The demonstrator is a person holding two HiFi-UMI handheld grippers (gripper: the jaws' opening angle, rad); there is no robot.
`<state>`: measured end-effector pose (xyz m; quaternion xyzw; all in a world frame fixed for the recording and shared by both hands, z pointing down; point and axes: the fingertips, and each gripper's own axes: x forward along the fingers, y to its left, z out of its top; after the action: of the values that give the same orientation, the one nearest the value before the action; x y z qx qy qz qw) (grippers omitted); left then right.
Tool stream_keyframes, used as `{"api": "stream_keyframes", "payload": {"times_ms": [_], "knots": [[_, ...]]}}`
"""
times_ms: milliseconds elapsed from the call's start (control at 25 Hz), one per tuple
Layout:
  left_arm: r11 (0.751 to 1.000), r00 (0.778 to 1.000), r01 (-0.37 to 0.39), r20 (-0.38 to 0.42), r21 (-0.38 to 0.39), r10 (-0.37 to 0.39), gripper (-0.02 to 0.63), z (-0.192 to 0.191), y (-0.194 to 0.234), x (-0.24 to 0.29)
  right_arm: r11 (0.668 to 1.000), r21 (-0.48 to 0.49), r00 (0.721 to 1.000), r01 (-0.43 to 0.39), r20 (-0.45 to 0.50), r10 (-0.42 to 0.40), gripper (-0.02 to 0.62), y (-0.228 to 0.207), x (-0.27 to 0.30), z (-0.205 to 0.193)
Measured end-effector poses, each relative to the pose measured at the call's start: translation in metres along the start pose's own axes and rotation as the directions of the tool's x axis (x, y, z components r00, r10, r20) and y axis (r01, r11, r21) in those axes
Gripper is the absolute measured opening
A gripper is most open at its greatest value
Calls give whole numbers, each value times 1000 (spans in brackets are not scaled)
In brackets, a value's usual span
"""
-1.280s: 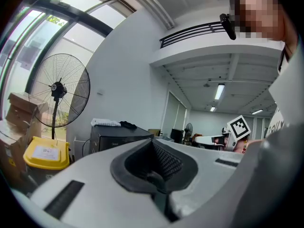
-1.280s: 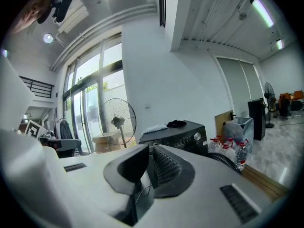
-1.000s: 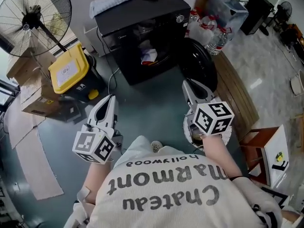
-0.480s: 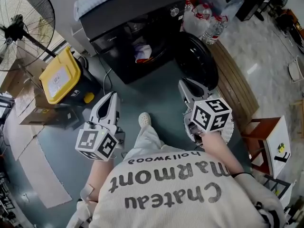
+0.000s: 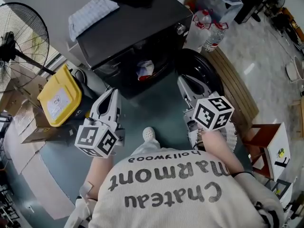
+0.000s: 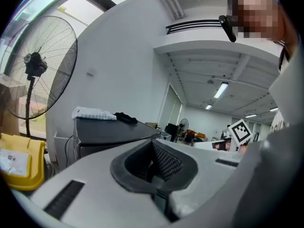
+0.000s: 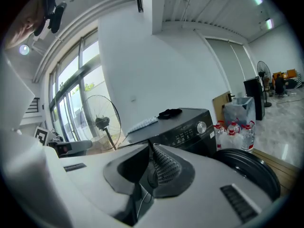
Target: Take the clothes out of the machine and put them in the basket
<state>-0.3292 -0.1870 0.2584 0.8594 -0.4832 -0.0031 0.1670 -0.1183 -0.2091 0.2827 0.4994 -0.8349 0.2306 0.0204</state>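
Fingers point(image 6: 166, 161) of the left gripper point(image 5: 112, 93) are pressed together with nothing between them, and the right gripper point(image 5: 184, 81) is likewise closed and empty. Both point toward the black machine point(image 5: 128, 37), neither touching it. Clothes point(image 5: 145, 70) lie bunched inside its drum opening, with the round door point(image 5: 202, 72) swung open to the right. A white basket point(image 5: 231, 136) sits on the floor, partly hidden under the right hand. A folded towel point(image 5: 92, 15) rests on the machine's top.
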Motion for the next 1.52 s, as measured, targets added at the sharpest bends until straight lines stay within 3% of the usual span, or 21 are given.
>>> {"api": "stream_keyframes", "payload": {"times_ms": [240,480,760,800,880,1000,1240,1520], "knots": [[999,998,47,-38,0,-47,8,-9,37,46,999,26,999,-28,26,28,49,-10,62,1],[997,990,37,-135,-72,-46,9,-79,56,82,997,60,990,-45,-134,53,49,-34,115,-74],[989,965,-25,-260,-145,-13,14,-183,64,111,993,101,932,-61,-351,92,59,-80,148,-186],[986,965,-45,-263,-158,1,20,-195,68,114,992,104,922,-65,-374,100,82,-87,153,-201],[979,964,-80,-263,-189,28,105,-218,74,123,990,111,899,-82,-421,122,191,-103,163,-228],[969,961,-127,-267,-211,68,117,-250,80,133,990,89,876,-106,-463,135,204,-130,178,-263],[963,961,-164,-256,-215,106,117,-304,97,149,995,50,881,-83,-464,97,206,-184,235,-320],[974,972,-121,-220,-191,78,117,-346,123,175,997,5,899,-73,-432,68,210,-219,316,-365]]}}
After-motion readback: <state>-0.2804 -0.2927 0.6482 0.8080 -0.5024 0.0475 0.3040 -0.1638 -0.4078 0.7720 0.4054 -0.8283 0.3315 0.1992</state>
